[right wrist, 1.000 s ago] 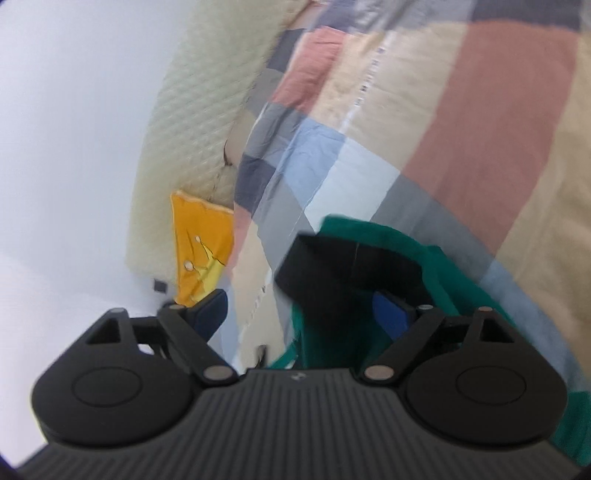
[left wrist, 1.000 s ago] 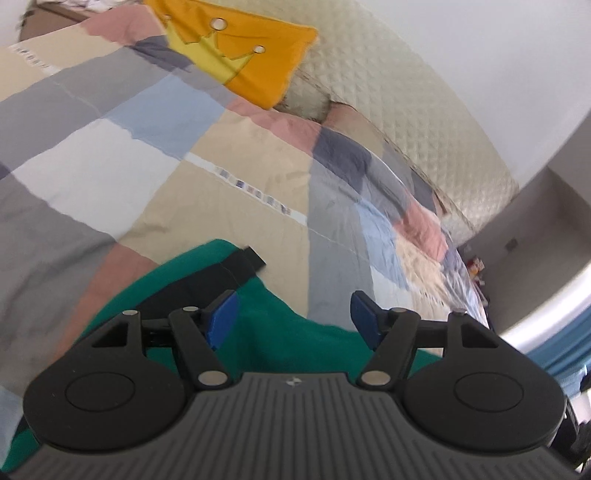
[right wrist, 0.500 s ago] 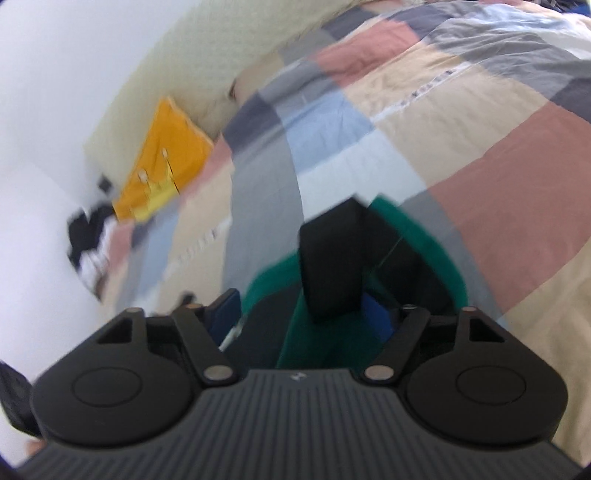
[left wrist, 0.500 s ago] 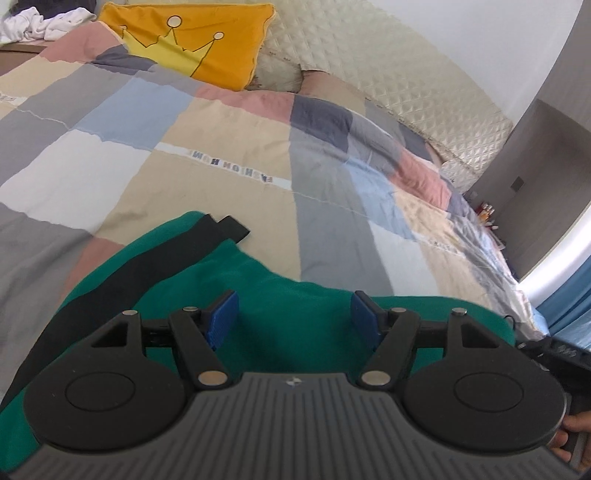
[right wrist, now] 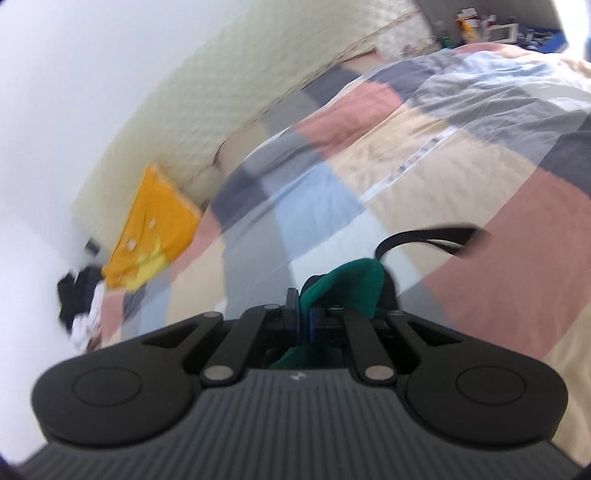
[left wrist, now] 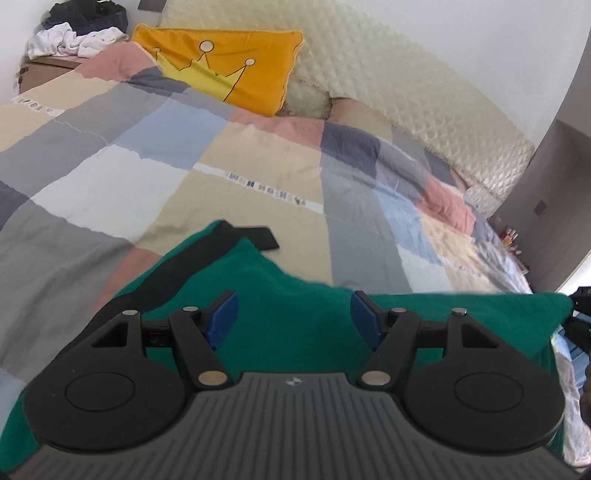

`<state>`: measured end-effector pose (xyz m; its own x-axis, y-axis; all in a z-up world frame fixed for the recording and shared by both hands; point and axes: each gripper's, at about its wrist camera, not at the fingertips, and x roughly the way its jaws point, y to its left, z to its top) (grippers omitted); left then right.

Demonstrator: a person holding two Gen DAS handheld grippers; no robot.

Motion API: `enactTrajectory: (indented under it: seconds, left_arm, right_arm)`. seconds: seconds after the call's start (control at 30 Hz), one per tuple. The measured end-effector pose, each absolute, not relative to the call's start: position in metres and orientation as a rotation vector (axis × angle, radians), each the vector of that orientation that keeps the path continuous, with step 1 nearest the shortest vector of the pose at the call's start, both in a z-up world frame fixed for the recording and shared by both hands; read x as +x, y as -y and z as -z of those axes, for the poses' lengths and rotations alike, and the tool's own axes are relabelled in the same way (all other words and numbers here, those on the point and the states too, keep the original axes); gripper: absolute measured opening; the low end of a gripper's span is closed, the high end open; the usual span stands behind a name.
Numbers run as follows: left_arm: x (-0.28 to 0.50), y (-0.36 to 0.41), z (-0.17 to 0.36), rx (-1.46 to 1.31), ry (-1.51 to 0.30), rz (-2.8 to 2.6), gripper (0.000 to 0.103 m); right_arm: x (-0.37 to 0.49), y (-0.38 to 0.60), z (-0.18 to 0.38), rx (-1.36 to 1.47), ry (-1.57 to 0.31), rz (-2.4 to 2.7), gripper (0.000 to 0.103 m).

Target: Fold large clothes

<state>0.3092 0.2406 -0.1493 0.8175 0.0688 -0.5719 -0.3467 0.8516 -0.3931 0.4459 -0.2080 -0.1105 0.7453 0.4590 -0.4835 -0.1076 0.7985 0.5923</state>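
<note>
A green garment (left wrist: pixel 295 314) with a black band (left wrist: pixel 207 254) lies on the patchwork bed cover (left wrist: pixel 184 177). My left gripper (left wrist: pixel 293 319) is open just above the green cloth, which spreads between and under its blue pads (left wrist: pixel 223 319). My right gripper (right wrist: pixel 303 319) is shut on a bunched edge of the green garment (right wrist: pixel 343 280); the black band (right wrist: pixel 428 236) curls up beyond it. The right gripper also shows at the right edge of the left wrist view (left wrist: pixel 581 317), at the garment's corner.
An orange crown cushion (left wrist: pixel 225 70) leans on the quilted cream headboard (left wrist: pixel 388 85). A pile of dark and white clothes (left wrist: pixel 77 33) sits on a stand at the far left. A shelf with small items (right wrist: pixel 476 22) stands past the bed.
My right gripper has closed on the green garment's edge and lifted it. The left gripper stayed open and tilted to face along the bed, with more green cloth spread under it.
</note>
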Motion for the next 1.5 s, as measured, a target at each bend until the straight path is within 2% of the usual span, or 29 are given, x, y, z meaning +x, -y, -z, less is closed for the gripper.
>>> enactTrajectory:
  seconds: [0.4, 0.63, 0.67, 0.7, 0.73, 0.77, 0.8, 1.23, 1.5]
  left_arm:
    - [0.326, -0.235, 0.164, -0.445, -0.641, -0.262, 0.072]
    - [0.326, -0.234, 0.167, -0.428, -0.654, -0.262, 0.072]
    - [0.325, -0.234, 0.167, -0.433, -0.652, -0.256, 0.072]
    - [0.324, -0.234, 0.166, -0.438, -0.649, -0.25, 0.072]
    - [0.323, -0.233, 0.164, -0.44, -0.643, -0.241, 0.072]
    - [0.321, -0.232, 0.162, -0.437, -0.637, -0.235, 0.072]
    - [0.32, -0.231, 0.16, -0.431, -0.63, -0.229, 0.072]
    - [0.295, -0.192, 0.137, -0.343, -0.582, -0.103, 0.071]
    - [0.295, -0.173, 0.145, -0.282, -0.649, -0.044, 0.053]
  right_arm:
    - [0.51, 0.22, 0.219, 0.512, -0.891, -0.157, 0.007]
    - [0.502, 0.206, 0.205, 0.428, -0.888, -0.206, 0.01]
    - [0.499, 0.203, 0.2, 0.413, -0.885, -0.217, 0.015]
    - [0.495, 0.201, 0.195, 0.399, -0.876, -0.235, 0.028]
    - [0.491, 0.199, 0.19, 0.394, -0.868, -0.254, 0.037]
    - [0.486, 0.197, 0.186, 0.394, -0.859, -0.276, 0.052]
    - [0.48, 0.194, 0.18, 0.39, -0.844, -0.309, 0.062]
    - [0.378, 0.162, 0.133, 0.241, -0.727, -0.401, 0.063]
    - [0.339, 0.128, 0.154, 0.126, -0.761, -0.554, 0.062]
